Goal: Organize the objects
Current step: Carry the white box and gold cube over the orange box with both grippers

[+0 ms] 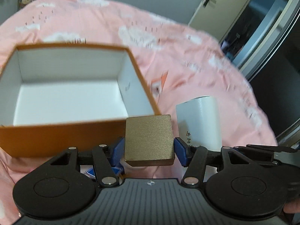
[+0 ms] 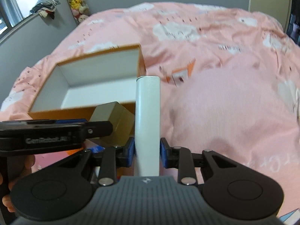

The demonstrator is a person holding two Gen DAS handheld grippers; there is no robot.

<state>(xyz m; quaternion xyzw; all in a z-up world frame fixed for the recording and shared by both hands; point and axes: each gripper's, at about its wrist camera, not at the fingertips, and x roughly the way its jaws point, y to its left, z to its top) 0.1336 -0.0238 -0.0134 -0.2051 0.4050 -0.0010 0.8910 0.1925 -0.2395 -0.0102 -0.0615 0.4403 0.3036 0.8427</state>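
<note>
My left gripper (image 1: 149, 151) is shut on a small bronze-gold square box (image 1: 149, 138), its blue pads (image 1: 117, 151) pressing both sides; the box hangs just in front of the near wall of an open orange carton (image 1: 56, 136) with a white, empty inside. My right gripper (image 2: 147, 152) is shut on a slim white box (image 2: 148, 112), held upright between its blue pads (image 2: 130, 150). That white box (image 1: 198, 120) appears right of the gold box in the left wrist view. In the right wrist view the gold box (image 2: 114, 121) and the left gripper's black frame (image 2: 52, 133) sit at left, before the orange carton (image 2: 93, 78).
Everything is over a bed with a pink cloud-print cover (image 2: 225, 75). Grey walls and a door (image 1: 225, 5) stand behind, a window sill with clothes (image 2: 46, 5) and hanging plush toys (image 2: 76, 1) at the far left. A person's fingers (image 2: 7, 202) show at the edge.
</note>
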